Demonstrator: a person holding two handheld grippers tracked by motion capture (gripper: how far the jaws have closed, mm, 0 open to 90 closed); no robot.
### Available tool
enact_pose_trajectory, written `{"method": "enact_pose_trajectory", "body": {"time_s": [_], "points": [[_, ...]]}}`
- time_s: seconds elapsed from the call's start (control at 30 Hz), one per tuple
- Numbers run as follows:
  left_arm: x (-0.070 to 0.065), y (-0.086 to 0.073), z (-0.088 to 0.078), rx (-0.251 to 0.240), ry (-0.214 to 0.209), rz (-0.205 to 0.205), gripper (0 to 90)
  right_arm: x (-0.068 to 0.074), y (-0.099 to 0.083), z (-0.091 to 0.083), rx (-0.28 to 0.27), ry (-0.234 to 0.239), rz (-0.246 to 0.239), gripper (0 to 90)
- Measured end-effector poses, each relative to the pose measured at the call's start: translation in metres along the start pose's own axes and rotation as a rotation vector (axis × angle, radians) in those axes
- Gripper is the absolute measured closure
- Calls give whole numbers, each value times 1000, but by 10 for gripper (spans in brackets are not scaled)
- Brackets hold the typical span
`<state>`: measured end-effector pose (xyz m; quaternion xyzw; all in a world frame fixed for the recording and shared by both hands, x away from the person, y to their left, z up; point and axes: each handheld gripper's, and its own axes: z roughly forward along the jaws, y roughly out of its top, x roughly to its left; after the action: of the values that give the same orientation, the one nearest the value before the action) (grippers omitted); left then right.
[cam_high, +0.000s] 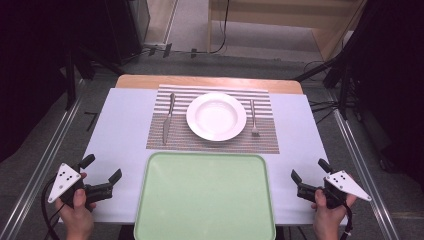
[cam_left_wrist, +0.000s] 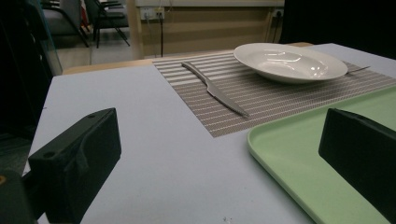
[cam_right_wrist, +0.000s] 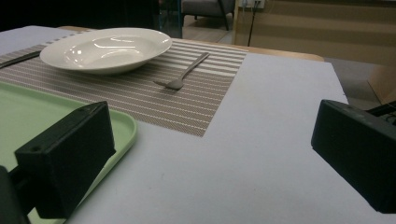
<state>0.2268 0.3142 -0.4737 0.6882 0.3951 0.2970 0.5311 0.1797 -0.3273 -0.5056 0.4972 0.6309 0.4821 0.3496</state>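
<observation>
A white plate rests on a striped placemat at the table's far middle, with a knife to its left and a fork to its right. A pale green tray lies empty at the near edge. My left gripper hovers open at the tray's left, nothing between its jaws. My right gripper stands open at the tray's right, also empty. The left gripper view has the knife and plate ahead. The right gripper view faces the fork and plate.
A light grey table top carries everything, with bare surface on both sides of the placemat. Dark stands and cables flank the table. Beyond the far edge lie a carpeted floor and wooden furniture.
</observation>
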Motion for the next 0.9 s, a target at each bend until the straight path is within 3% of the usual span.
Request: {"method": "enact_pose_trajectory", "body": {"time_s": [0.13,0.27,0.43,0.6,0.83,0.9], "points": [[-2,4,1,9,0,3,0,1,1,1,-7,4,-16,0],[-7,10,4,24,-5,25,0,4,3,0,-1,10,0,0],[-13,19,10,34,-11,40,0,4,4,2,-12,9,-25,0],[-19,27,15,35,-27,32,0,7,5,1,-1,21,-6,0],[-25,44,28,33,-39,56,0,9,7,-1,-4,31,-19,0],[-28,50,34,29,-35,61,0,10,8,-2,-12,40,-1,0]]}}
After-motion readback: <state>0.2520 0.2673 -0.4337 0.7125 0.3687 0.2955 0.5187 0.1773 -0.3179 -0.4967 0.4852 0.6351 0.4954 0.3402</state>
